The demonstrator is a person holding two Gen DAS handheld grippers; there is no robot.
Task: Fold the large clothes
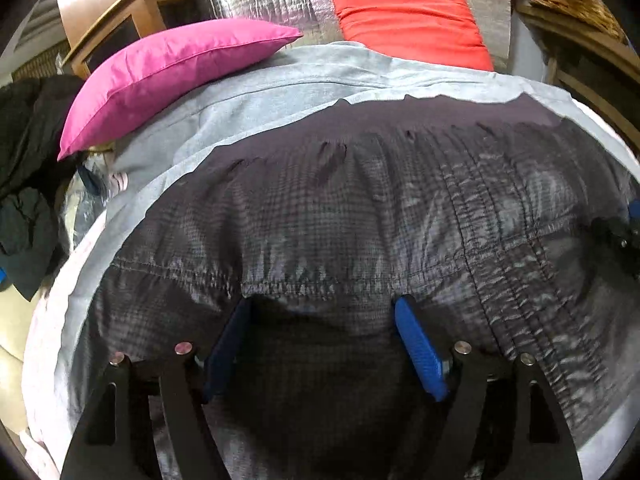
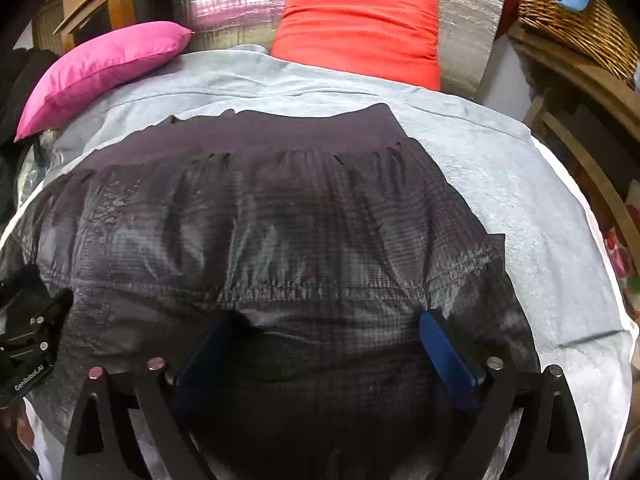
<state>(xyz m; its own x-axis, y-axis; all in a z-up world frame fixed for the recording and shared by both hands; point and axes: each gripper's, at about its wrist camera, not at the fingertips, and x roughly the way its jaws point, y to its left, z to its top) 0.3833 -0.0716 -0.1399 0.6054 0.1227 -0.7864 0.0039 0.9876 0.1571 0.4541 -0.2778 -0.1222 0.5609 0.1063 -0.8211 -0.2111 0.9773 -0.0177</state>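
A dark quilted puffer jacket (image 1: 360, 208) lay spread flat on a pale grey blanket (image 1: 240, 100) over the bed, ribbed hem towards a pink pillow (image 1: 168, 76) and a red cushion (image 1: 408, 20). The left claw (image 1: 320, 344) and the right claw (image 2: 328, 352) hovered side by side low over its near part, each spread wide and empty. The shell looked light, puffy and slick, likely to slide and spring back. The stitched seams or ribbed hem seemed the surest places to pinch.
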